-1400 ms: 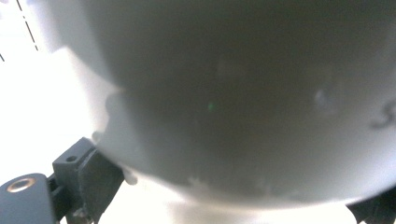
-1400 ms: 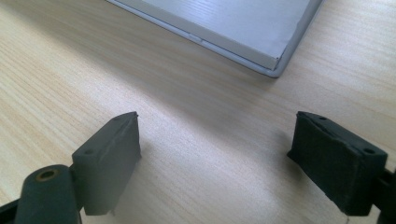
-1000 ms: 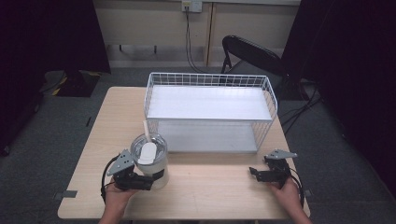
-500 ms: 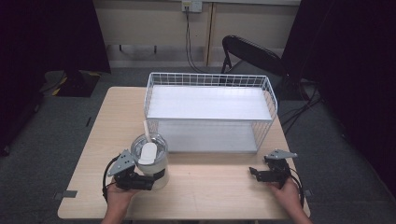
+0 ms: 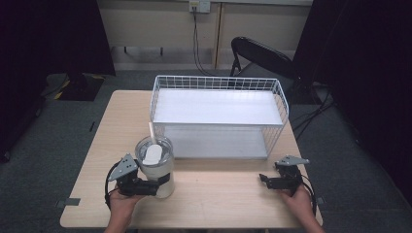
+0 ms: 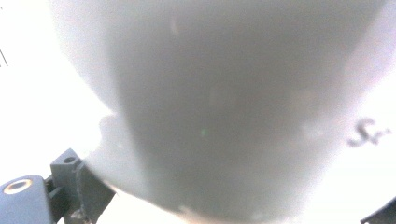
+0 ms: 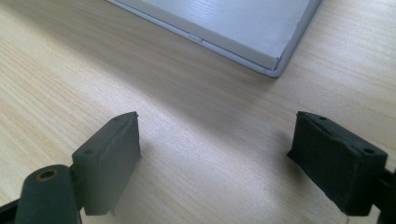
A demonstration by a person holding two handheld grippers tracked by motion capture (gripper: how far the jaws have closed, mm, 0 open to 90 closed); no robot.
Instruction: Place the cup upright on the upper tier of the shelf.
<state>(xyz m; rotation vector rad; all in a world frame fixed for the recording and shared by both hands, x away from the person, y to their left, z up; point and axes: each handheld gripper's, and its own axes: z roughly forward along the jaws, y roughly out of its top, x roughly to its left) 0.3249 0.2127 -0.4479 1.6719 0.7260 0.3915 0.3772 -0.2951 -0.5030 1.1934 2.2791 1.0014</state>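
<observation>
Right now, from the high view, your left gripper (image 5: 160, 187) is clamped around the lower half of a clear jar (image 5: 156, 165), which stands upright on the wooden table (image 5: 218, 204) near its front-left part, with a white scoop (image 5: 152, 154) inside and a pale stick (image 5: 151, 132) rising from the rim. The jar sits just in front of the left front corner of the white wire basket (image 5: 218, 85), near it but apart, so the tight side is toward the basket; to the jar's left and front you have bare tabletop up to the table edge. Your right gripper (image 5: 262, 178) rests low near the front-right corner of the table, close to that edge, with a wide open stretch of wood between it and the jar. In the left gripper view, the jar (image 6: 224, 102) is a blurred grey mass pressed right up against the camera, and a jaw's inner edge at the lower left lies against its wall. In the right gripper view, your right gripper (image 7: 229, 163) has its jaws spread wide apart with nothing between them but wood grain, and the corner of the basket's grey base board (image 7: 243, 28) lies ahead, well clear of both jaws.
</observation>
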